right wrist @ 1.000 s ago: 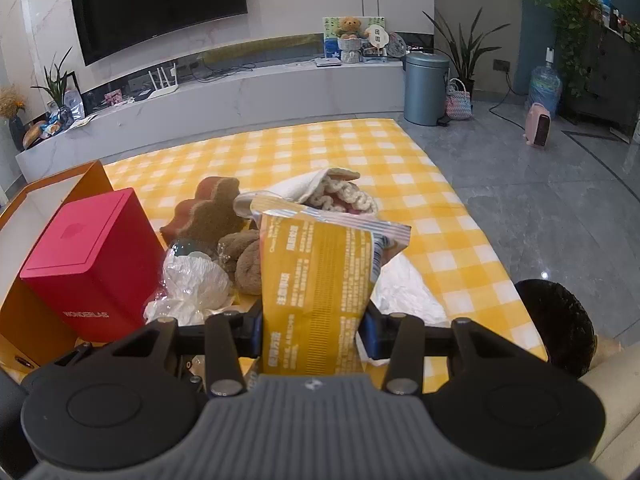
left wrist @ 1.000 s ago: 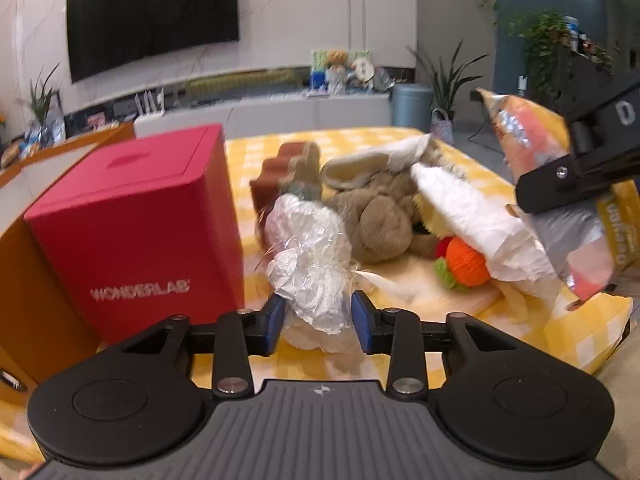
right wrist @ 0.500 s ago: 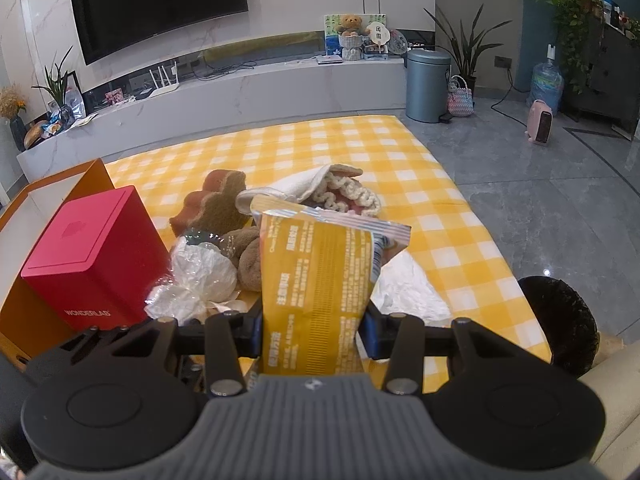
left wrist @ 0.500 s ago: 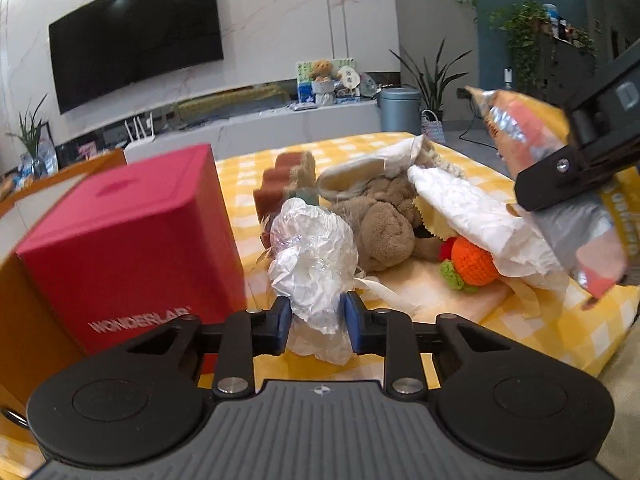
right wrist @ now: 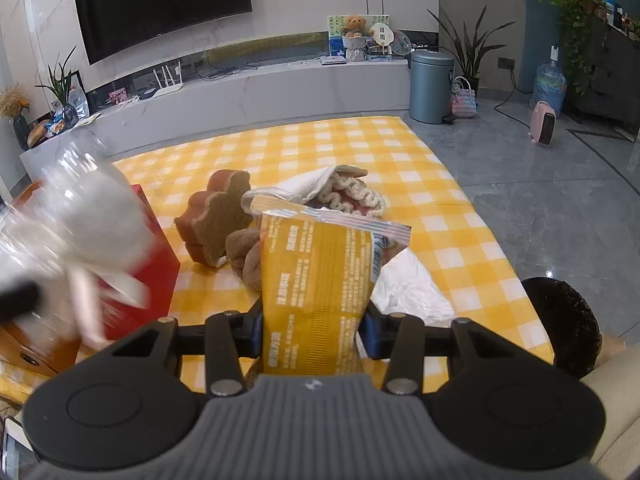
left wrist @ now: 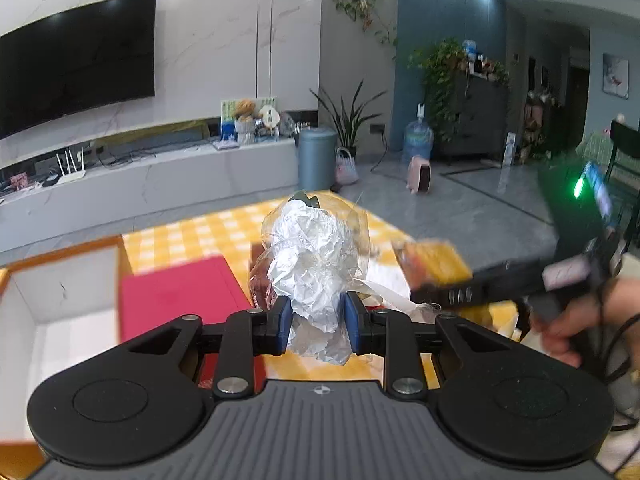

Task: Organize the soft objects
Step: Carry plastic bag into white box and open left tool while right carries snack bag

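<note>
My left gripper (left wrist: pixel 316 326) is shut on a crumpled bundle of white and clear plastic (left wrist: pixel 314 252), held up above the table. In the right wrist view that bundle (right wrist: pixel 92 220) is a blur at the left. My right gripper (right wrist: pixel 312 336) is shut on a yellow snack packet (right wrist: pixel 320 280), which stands upright between its pads. A person's hand (left wrist: pixel 560 320) carries it at the right of the left wrist view. On the table lie brown sponges (right wrist: pixel 216 216), a brown plush (right wrist: pixel 246 256), a white cloth with a knitted piece (right wrist: pixel 344 192) and a white sheet (right wrist: pixel 412 292).
A red box (right wrist: pixel 160 264) stands at the table's left, beside an orange-edged box with a white inside (left wrist: pixel 60 300). A yellow checked cloth (right wrist: pixel 360 148) covers the table. A black round thing (right wrist: pixel 560 320) sits past the right edge. A grey floor lies beyond.
The left gripper closed on the plastic bundle and lifted it off the table, tilting upward. The right gripper and its yellow packet have stayed where they were.
</note>
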The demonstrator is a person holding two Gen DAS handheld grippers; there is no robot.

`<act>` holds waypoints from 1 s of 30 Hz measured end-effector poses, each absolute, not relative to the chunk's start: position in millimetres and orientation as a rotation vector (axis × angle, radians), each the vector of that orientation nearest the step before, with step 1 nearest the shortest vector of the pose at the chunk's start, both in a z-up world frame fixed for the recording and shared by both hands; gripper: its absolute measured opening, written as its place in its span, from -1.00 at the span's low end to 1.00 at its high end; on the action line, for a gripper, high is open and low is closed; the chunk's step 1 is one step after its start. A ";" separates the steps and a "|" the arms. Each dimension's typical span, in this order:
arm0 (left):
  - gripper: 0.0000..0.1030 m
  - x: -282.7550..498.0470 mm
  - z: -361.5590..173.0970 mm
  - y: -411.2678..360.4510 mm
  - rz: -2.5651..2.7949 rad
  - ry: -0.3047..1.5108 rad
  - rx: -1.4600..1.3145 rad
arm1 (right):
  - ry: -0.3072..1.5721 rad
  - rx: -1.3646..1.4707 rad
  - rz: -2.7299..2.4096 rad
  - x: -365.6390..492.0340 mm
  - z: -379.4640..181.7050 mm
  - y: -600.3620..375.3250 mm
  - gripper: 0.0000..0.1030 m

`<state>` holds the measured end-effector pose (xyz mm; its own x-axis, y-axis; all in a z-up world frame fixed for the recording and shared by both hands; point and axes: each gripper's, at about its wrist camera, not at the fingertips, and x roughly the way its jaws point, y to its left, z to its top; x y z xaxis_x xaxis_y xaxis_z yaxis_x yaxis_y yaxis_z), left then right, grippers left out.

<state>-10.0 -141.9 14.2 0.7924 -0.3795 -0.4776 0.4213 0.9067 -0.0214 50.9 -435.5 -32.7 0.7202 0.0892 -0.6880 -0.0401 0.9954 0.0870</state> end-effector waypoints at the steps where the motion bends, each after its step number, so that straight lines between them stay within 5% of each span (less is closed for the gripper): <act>1: -0.40 -10.3 20.4 -136.0 -0.418 0.485 0.083 | 0.764 0.065 0.072 50.8 -32.8 -434.7 -0.14; 13: -0.39 -21.9 63.9 -50.1 -0.193 0.401 0.042 | 0.734 0.078 0.127 45.3 -23.7 -418.6 -0.14; 30: -0.39 21.8 1.5 56.2 -0.026 0.637 -0.218 | 0.579 0.193 0.610 39.1 59.1 -249.6 -0.14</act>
